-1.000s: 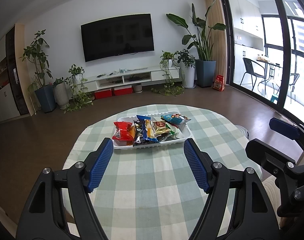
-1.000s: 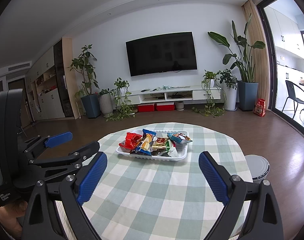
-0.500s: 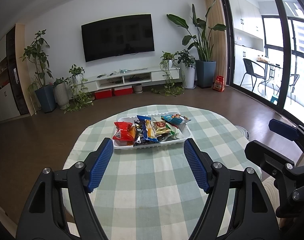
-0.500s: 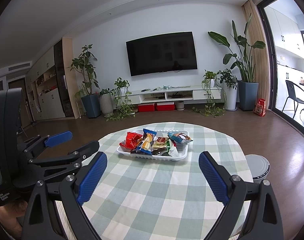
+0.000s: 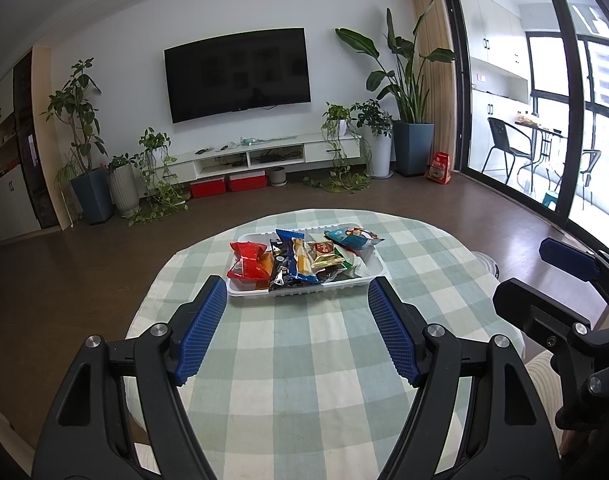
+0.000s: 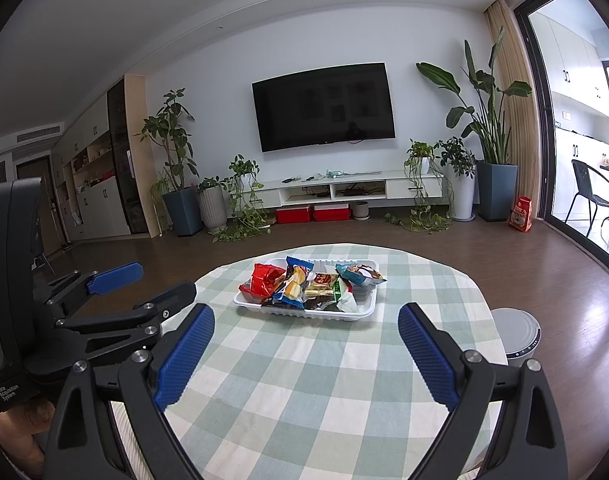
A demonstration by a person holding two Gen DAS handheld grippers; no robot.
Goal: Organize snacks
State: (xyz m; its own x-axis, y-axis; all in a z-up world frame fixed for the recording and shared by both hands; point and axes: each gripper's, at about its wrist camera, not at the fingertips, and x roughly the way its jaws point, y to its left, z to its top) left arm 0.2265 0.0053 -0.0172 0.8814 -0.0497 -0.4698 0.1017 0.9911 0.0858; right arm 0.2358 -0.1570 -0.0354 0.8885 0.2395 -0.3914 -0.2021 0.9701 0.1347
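Note:
A white tray [image 5: 378, 266] [image 6: 366, 308] sits past the middle of a round table with a green checked cloth [image 5: 304, 360] [image 6: 324, 380]. Several snack packets are piled in it: a red packet [image 5: 248, 262] [image 6: 266, 278] at the left, a blue packet [image 5: 298, 258] [image 6: 294, 286] in the middle, a light blue packet [image 5: 352, 238] [image 6: 358, 273] at the right. My left gripper [image 5: 297, 302] hangs open over the cloth just short of the tray, nothing between its blue pads. My right gripper [image 6: 306, 330] is open too, a little further back. Each gripper shows at the edge of the other's view.
A small white round bin [image 6: 518, 336] stands on the wooden floor by the table's right side. Beyond the table are a wall television [image 5: 236, 74], a low white cabinet [image 5: 264, 158], potted plants and glass doors [image 5: 544, 120] at the right.

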